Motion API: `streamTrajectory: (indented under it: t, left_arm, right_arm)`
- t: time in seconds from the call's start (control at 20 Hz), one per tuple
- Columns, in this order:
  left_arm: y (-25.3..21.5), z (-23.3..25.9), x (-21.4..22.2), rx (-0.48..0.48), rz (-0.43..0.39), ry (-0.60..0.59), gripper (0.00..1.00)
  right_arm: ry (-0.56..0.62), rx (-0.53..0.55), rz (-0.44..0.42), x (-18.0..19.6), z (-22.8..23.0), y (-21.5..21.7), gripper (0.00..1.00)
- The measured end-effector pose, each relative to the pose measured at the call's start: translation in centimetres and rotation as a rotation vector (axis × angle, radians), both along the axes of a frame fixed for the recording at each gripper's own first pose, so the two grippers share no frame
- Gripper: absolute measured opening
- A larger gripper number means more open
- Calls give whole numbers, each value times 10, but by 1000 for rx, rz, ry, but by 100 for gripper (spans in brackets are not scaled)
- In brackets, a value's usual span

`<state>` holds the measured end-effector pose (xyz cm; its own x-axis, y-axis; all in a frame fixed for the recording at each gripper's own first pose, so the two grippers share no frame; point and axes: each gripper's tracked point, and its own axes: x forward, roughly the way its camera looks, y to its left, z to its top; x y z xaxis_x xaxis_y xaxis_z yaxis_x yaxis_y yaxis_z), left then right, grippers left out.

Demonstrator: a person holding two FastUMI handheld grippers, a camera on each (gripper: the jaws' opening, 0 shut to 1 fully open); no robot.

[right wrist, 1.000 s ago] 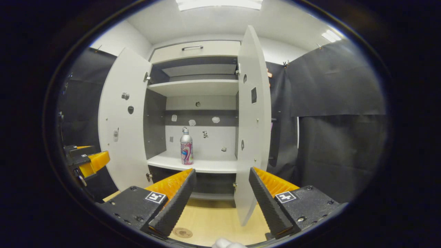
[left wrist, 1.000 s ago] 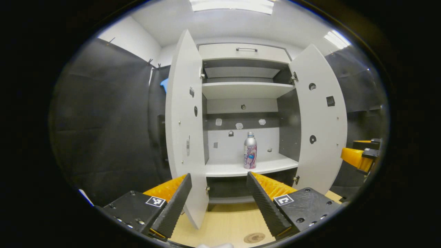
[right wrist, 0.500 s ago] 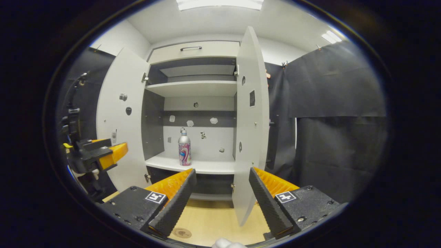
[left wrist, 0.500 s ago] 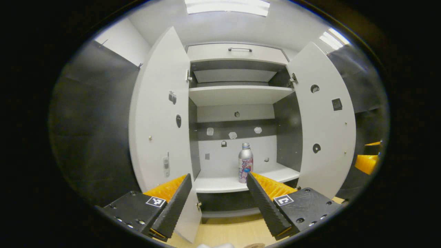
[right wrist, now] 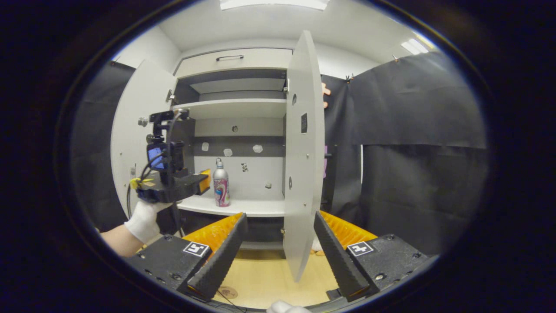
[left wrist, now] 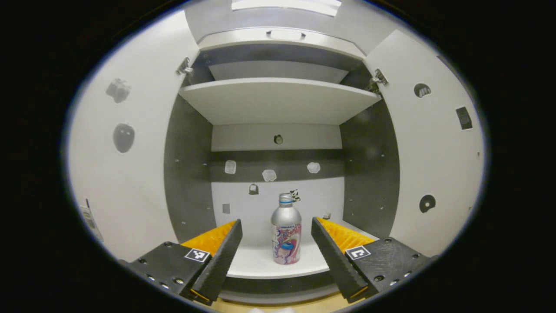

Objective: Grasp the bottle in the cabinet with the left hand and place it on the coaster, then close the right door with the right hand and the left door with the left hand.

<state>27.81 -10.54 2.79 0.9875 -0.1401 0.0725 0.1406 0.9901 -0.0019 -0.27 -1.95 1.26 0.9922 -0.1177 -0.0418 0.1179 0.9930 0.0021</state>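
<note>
L gripper (left wrist: 275,256) spread wide, facing bottle (left wrist: 286,234).

**Setting: staged recording booth with a household cabinet mock-up**

The place was a test booth, not a lived-in home. Black cloth (right wrist: 417,104) hung as walls on both sides, clipped along its top edge. A white cabinet (left wrist: 278,102) with grey inner panels stood against the back, both doors open, its shelves nearly bare. Small stickers (left wrist: 269,175) dotted the back panel and door insides. Flat ceiling light panels (right wrist: 269,4) lit the room. A pale wooden desk (right wrist: 269,278) lay in front.
</note>
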Motion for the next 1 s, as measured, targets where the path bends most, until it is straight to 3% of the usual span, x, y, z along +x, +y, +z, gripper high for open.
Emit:
streamTrajectory:
  t: [0.25,0.6,0.7,0.75,1.0]
  left_arm:
    - [-16,-23,67,32,28,44,97]
    - [-28,-52,109,47,41,113,97]
    - [-26,-51,107,42,40,118,80]
    - [-27,-49,101,37,32,116,84]
    - [-44,-34,43,46,-69,64,79]
  right_arm:
    - [32,-18,-52,-1,-6,-14,100]
    - [77,-28,-49,3,-19,-17,100]
    - [74,-28,-49,2,-17,-18,100]
    - [69,-26,-51,1,-15,-18,100]
    - [51,-4,-70,-6,-13,-29,100]
